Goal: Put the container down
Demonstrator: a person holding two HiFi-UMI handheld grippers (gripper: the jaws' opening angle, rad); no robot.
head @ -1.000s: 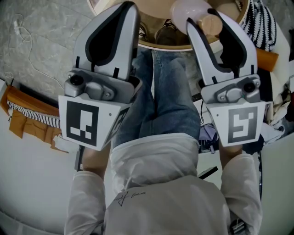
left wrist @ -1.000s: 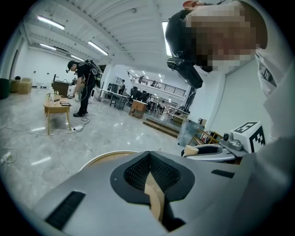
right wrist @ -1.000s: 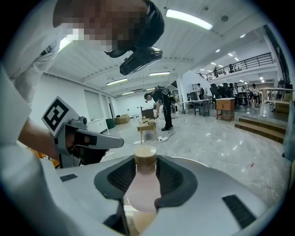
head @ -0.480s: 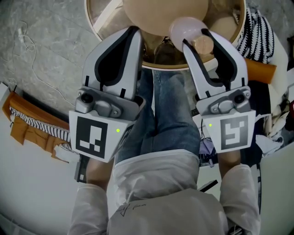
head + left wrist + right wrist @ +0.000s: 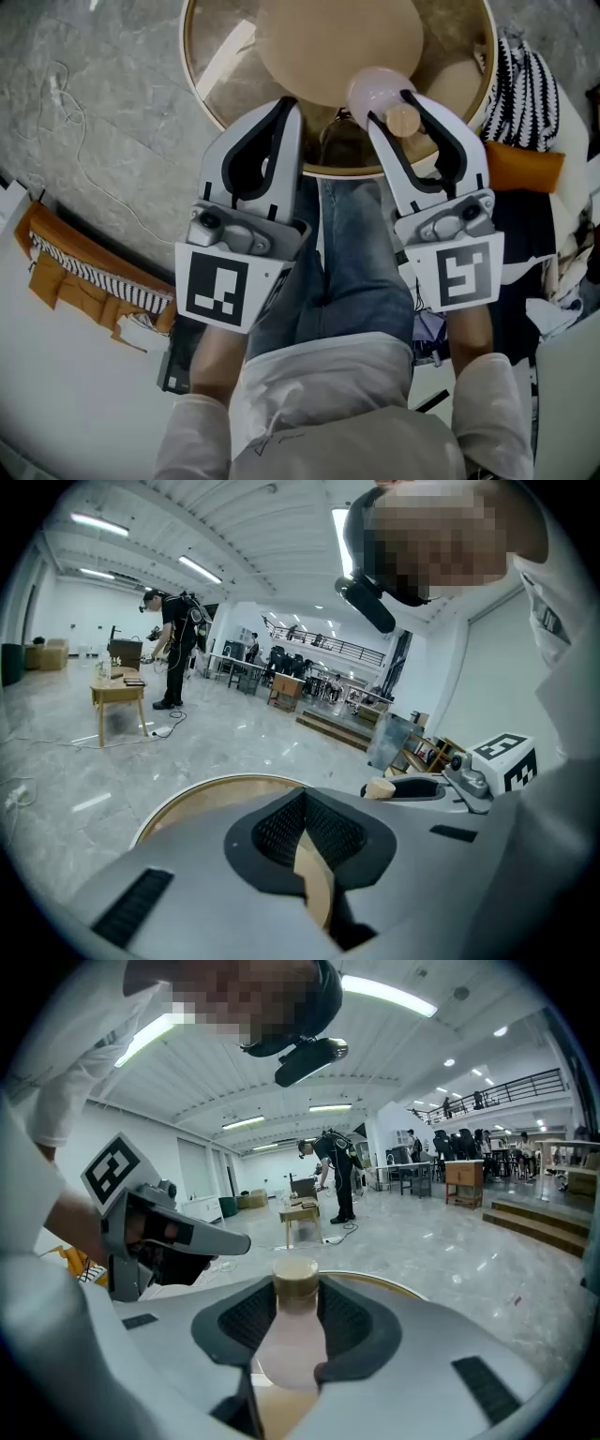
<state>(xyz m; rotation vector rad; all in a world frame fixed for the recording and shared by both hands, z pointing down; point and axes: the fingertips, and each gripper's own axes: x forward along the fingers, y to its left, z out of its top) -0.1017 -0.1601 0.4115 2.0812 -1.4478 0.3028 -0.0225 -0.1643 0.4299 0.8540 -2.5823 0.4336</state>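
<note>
Head view, right gripper (image 5: 398, 111) pinching pink container (image 5: 375, 86), left gripper (image 5: 287, 103) pressed together, empty.

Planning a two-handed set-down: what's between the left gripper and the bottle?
No object. The head view shows only the round table's rim and glass top between the left gripper and the bottle, which the right gripper's jaws hold.

Container (image 5: 373, 84) partly behind right gripper (image 5: 397, 112)

Grey left tool (image 5: 282, 111), right tool (image 5: 397, 111); white sleeves (image 5: 487, 403), blue jeans (image 5: 361, 253)
</note>
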